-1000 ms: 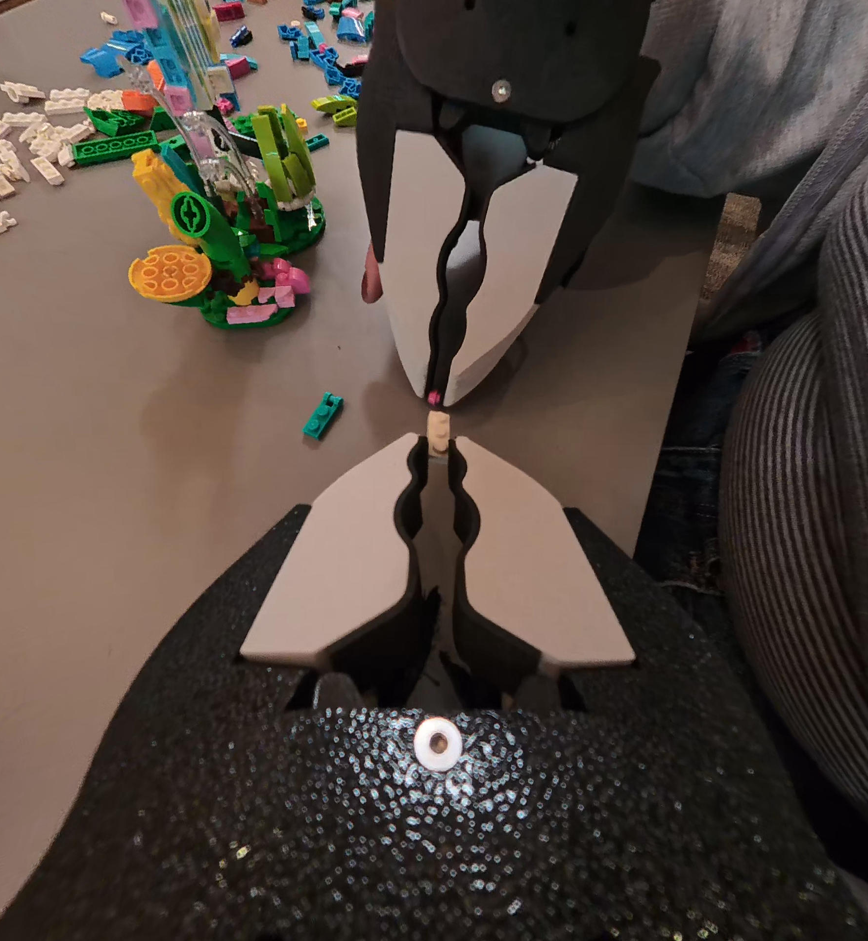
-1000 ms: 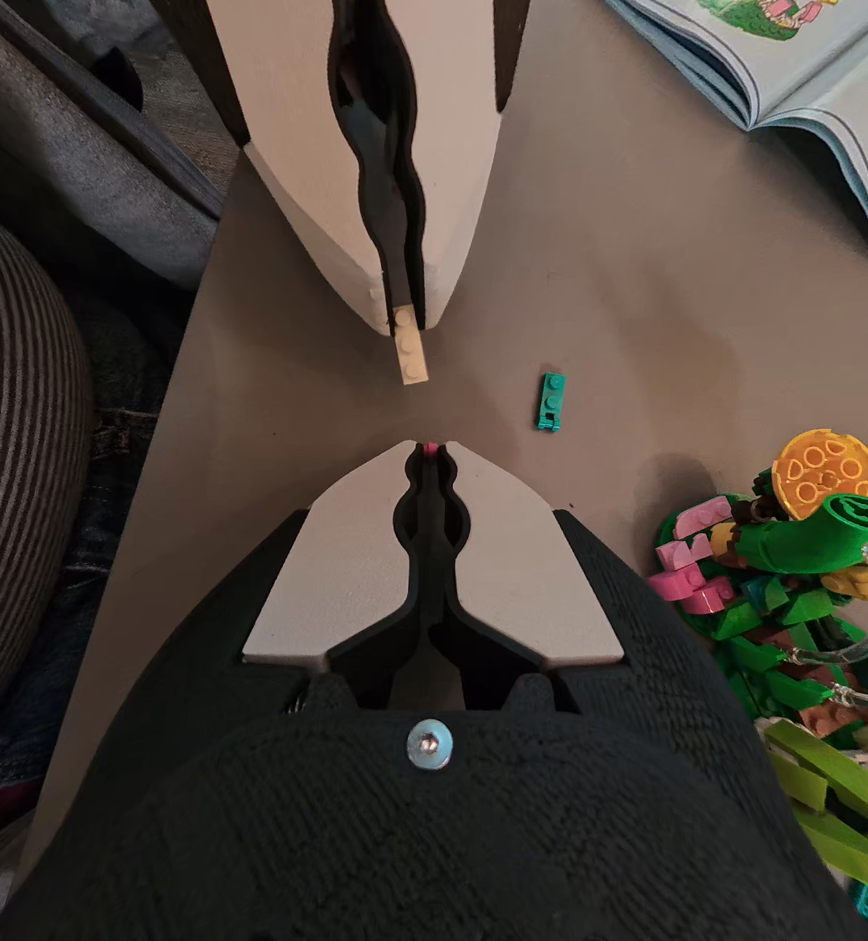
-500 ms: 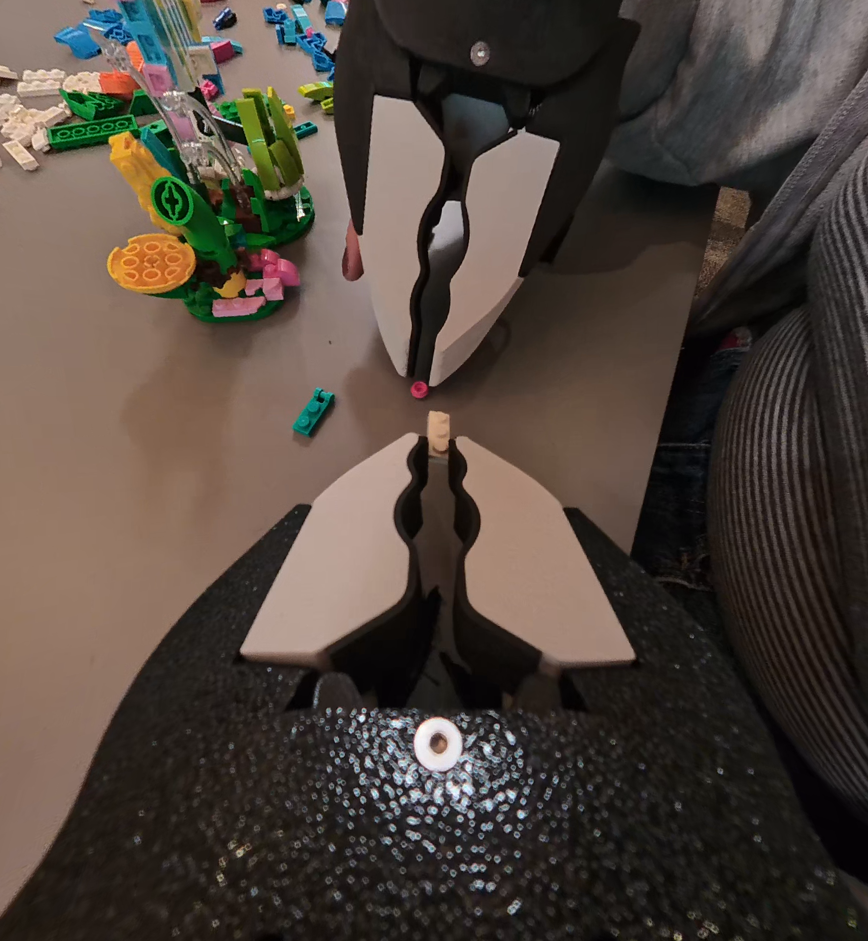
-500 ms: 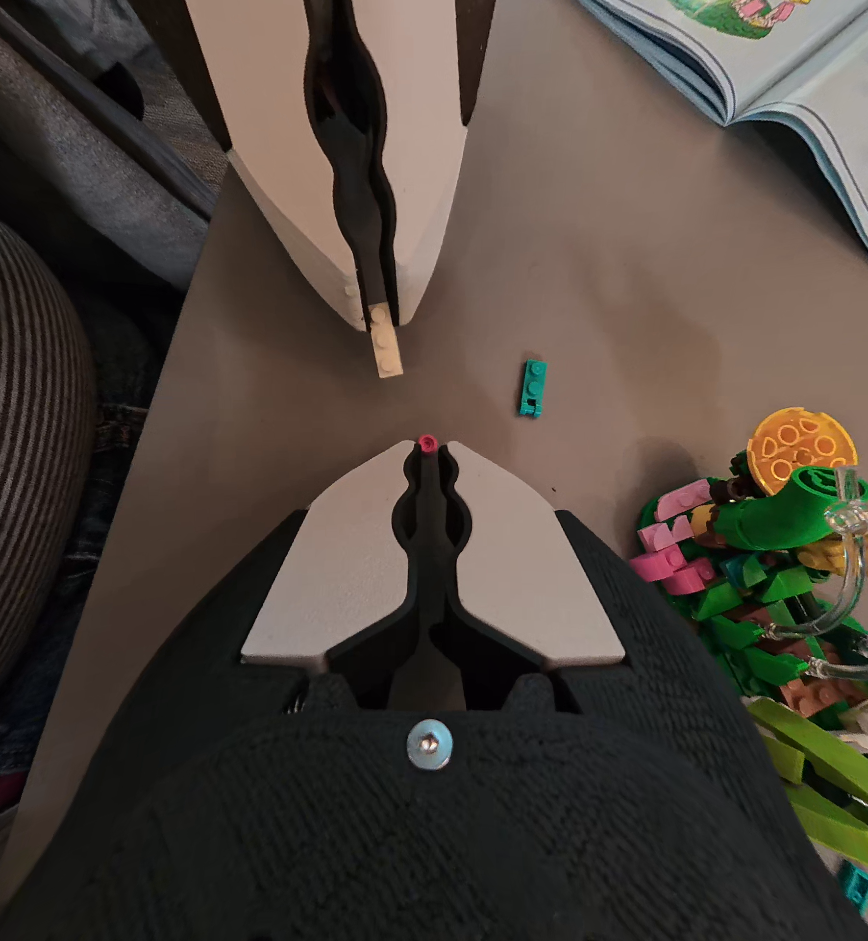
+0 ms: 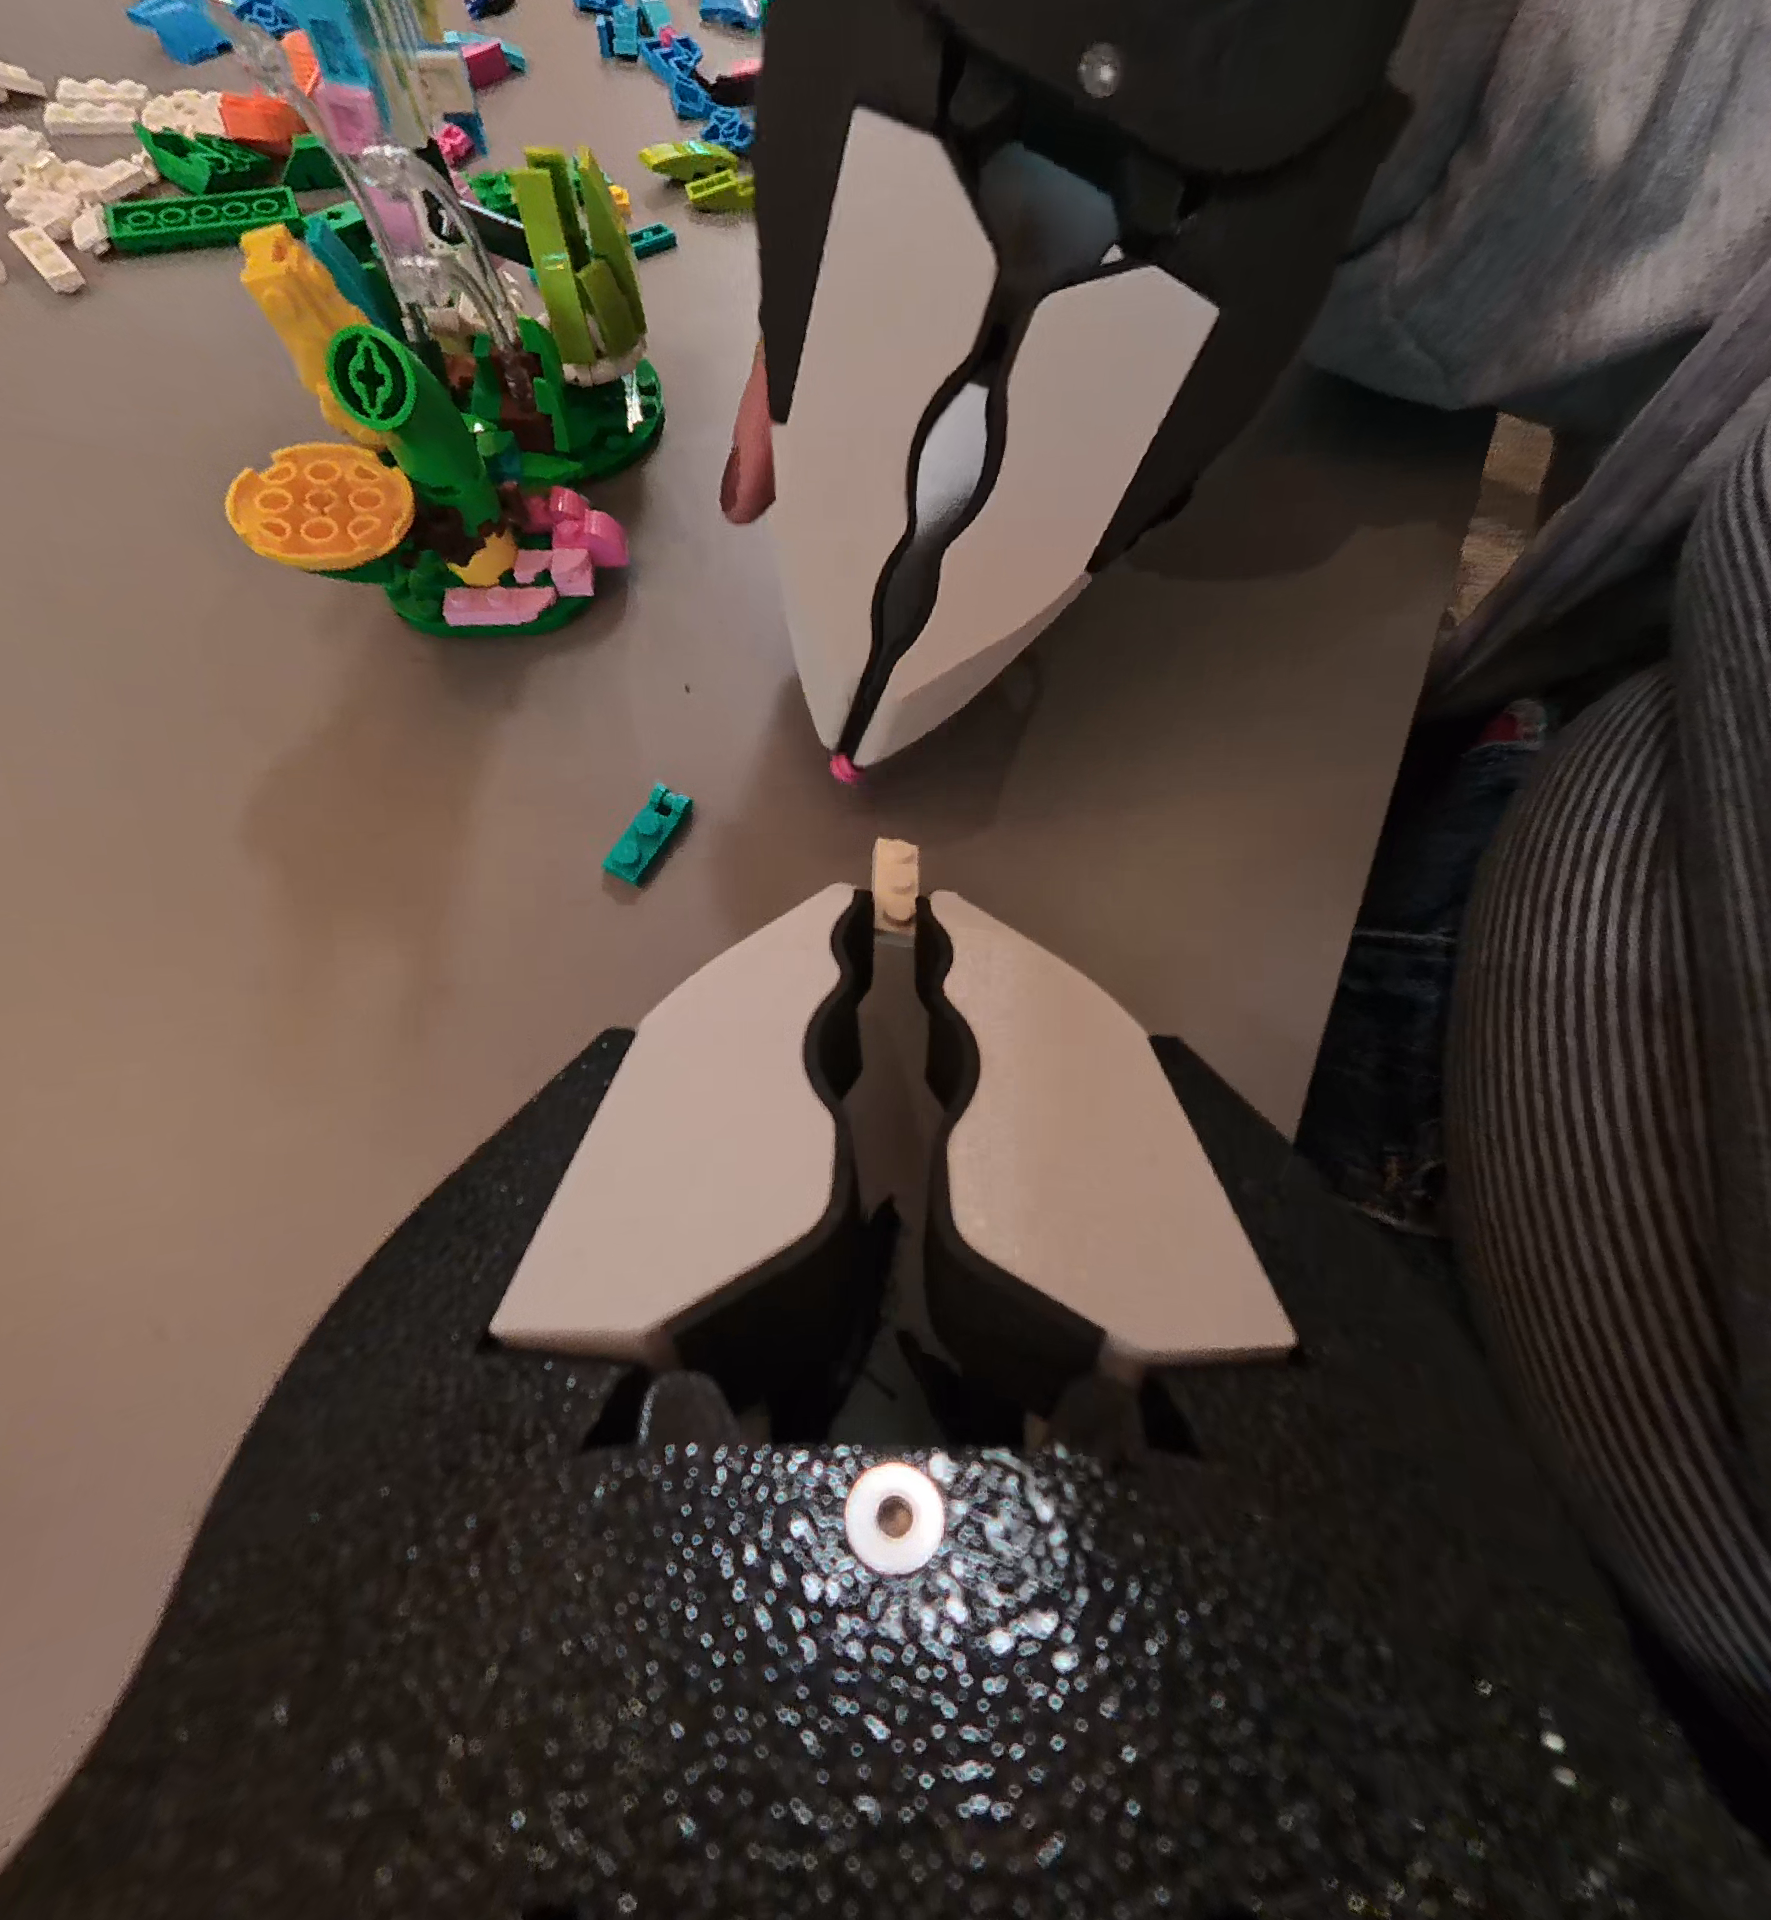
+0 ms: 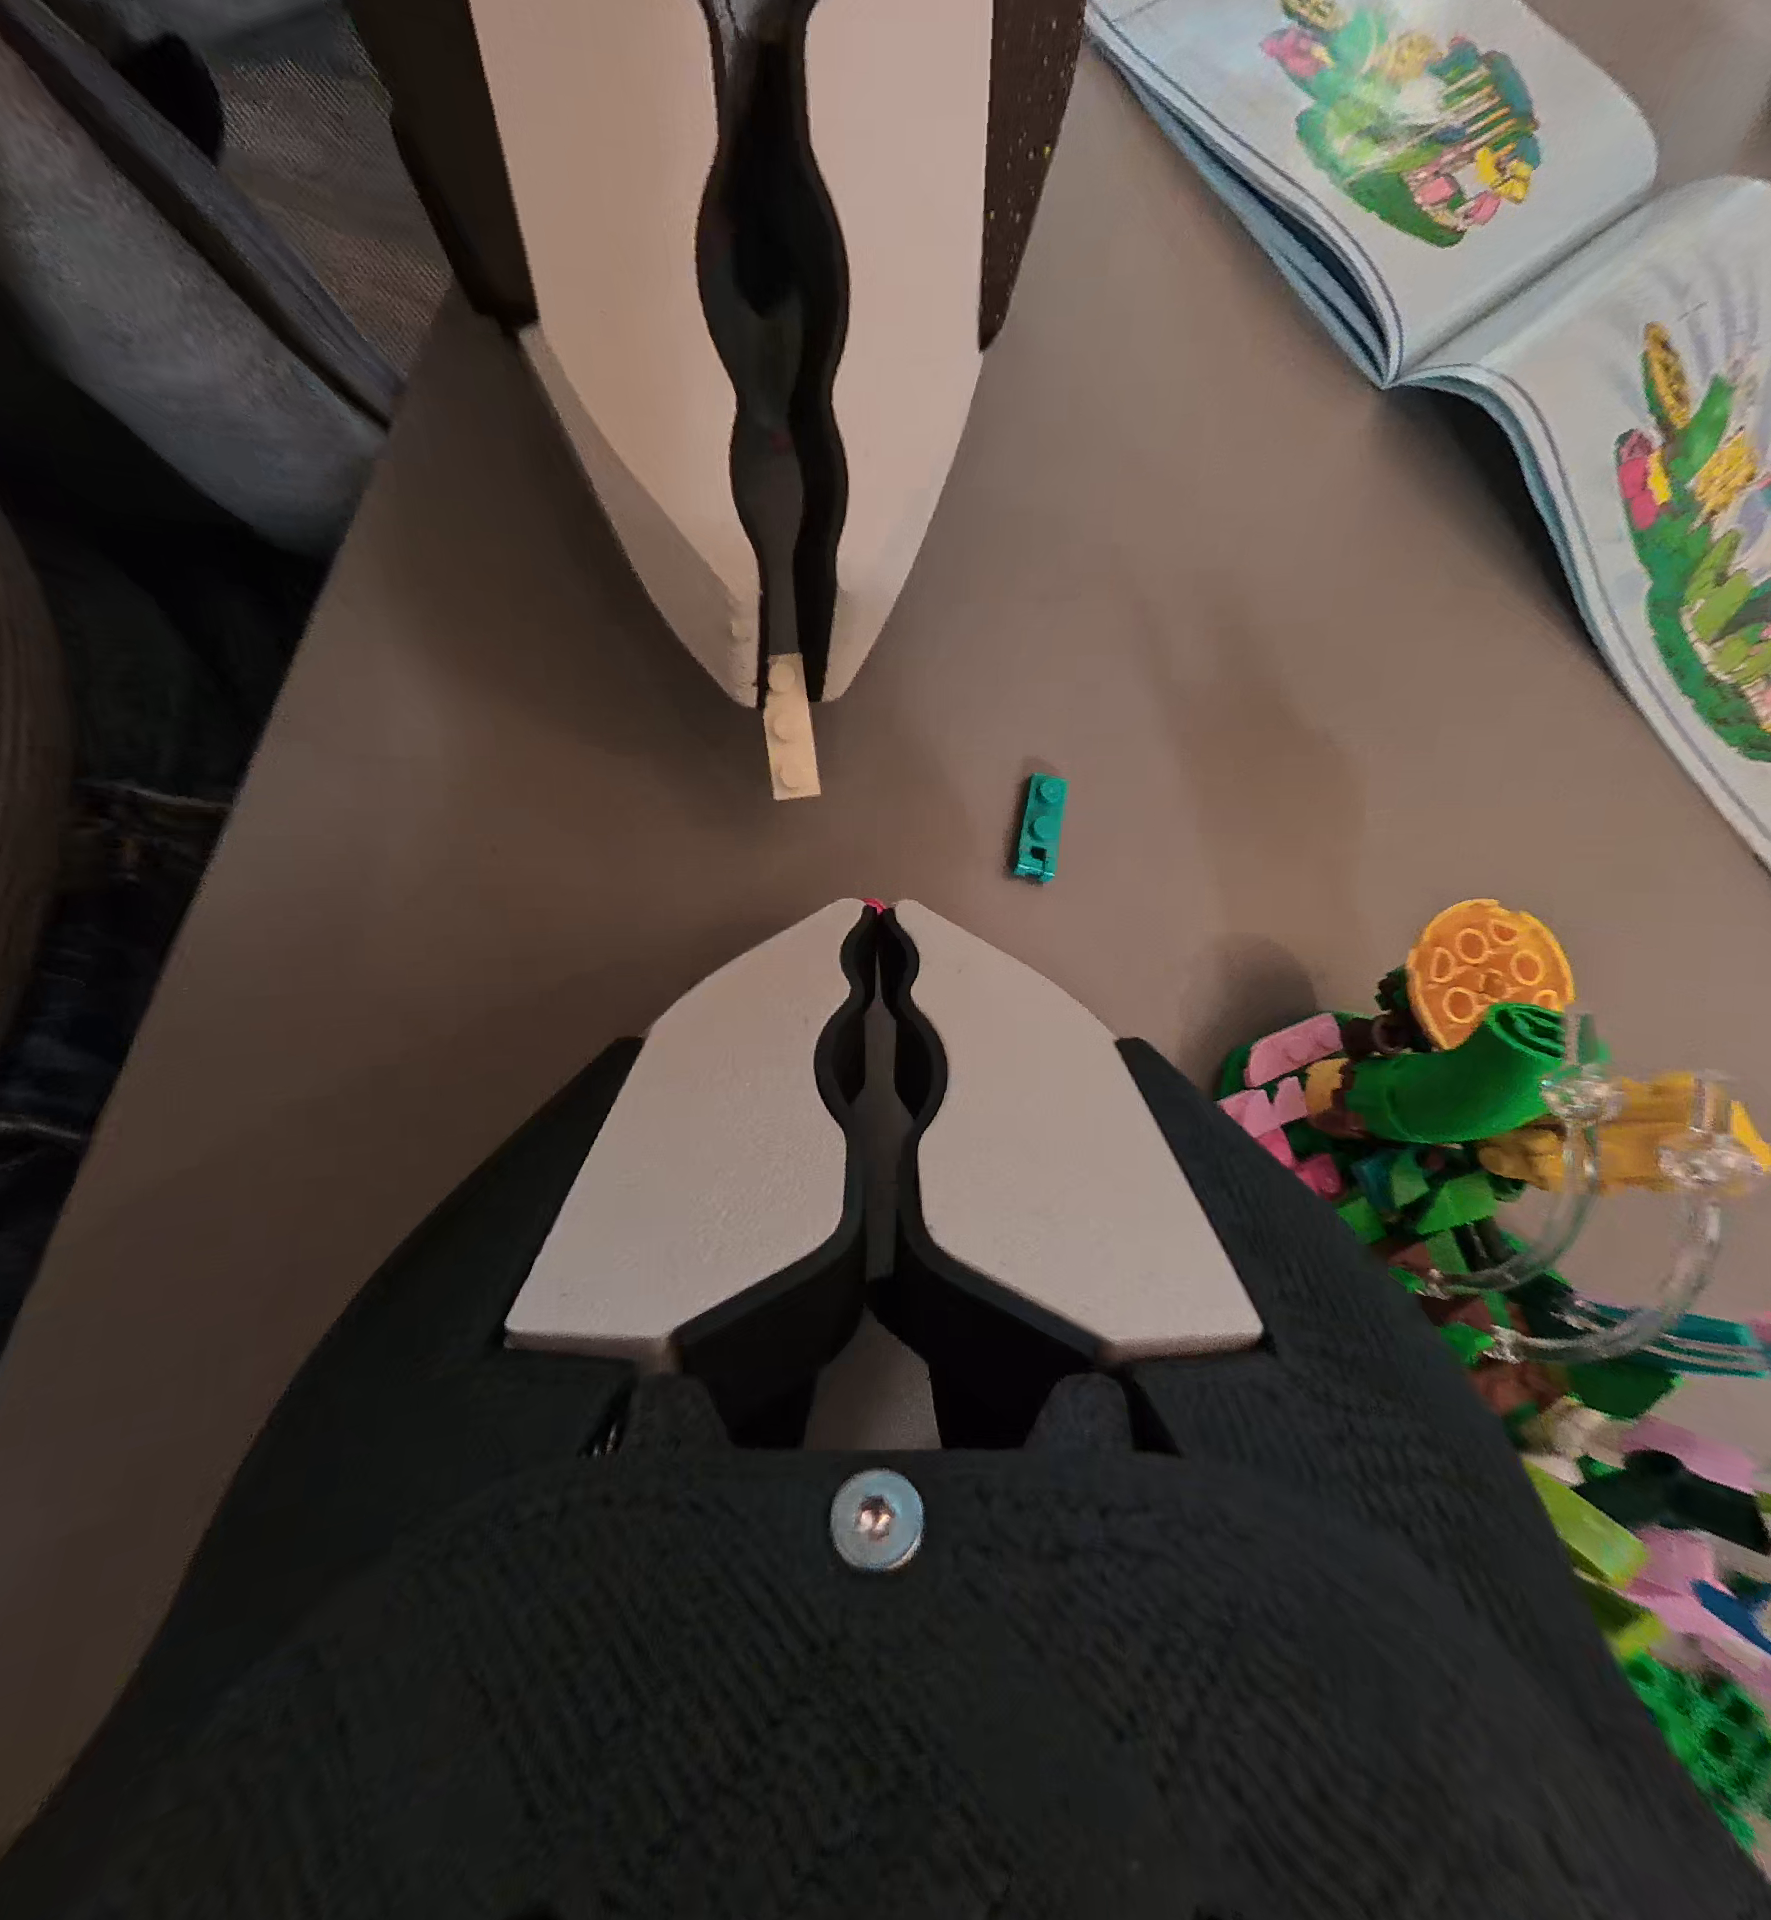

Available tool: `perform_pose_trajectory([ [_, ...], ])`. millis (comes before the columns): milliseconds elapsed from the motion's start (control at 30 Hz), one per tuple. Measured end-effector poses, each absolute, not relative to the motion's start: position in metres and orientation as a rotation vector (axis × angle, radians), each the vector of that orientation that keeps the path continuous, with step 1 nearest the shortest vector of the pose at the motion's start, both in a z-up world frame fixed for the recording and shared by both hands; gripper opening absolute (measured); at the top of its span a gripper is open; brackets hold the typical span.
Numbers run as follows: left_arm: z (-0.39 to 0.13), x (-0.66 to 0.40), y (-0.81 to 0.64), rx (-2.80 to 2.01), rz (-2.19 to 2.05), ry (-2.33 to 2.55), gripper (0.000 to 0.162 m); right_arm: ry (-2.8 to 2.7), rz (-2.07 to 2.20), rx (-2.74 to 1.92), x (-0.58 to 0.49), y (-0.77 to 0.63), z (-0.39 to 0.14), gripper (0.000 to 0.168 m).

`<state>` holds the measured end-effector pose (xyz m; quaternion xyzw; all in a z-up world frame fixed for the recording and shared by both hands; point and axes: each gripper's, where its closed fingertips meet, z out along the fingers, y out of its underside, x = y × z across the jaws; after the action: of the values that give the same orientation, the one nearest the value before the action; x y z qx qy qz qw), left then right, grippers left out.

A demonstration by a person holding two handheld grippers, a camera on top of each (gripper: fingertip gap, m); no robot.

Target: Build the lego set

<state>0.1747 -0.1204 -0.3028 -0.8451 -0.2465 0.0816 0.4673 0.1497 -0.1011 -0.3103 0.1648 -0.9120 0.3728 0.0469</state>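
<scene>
My left gripper (image 5: 893, 902) is shut on a small tan plate (image 5: 894, 878), which also shows in the right wrist view (image 6: 790, 740), sticking out of the tips. My right gripper (image 6: 875, 908) is shut on a tiny pink round piece (image 5: 846, 768), barely seen at its own tips (image 6: 872, 904). The two grippers face each other tip to tip with a small gap, above the grey table (image 5: 237, 935). A teal plate (image 5: 647, 832) lies on the table beside them (image 6: 1038, 828). The green flower build (image 5: 424, 416) stands at the far left.
An open instruction booklet (image 6: 1546, 312) lies at the far right. Loose white, green and blue bricks (image 5: 50, 187) are spread behind the build. The table edge (image 5: 1380, 831) runs close on the right, with a person's striped sleeve (image 5: 1691, 1039) beyond it.
The right gripper has drawn back a little from the left one, widening the gap between the pink piece and the tan plate, and its jaws have closed tighter. The left gripper keeps its grip.
</scene>
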Motion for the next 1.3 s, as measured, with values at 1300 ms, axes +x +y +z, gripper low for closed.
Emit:
perform_pose_trajectory([
  [1300,-0.303,0.170,-0.117,-2.035,0.143,-0.710,0.007,-2.833,0.999,0.658,0.155,-0.077,-0.319,0.009],
])
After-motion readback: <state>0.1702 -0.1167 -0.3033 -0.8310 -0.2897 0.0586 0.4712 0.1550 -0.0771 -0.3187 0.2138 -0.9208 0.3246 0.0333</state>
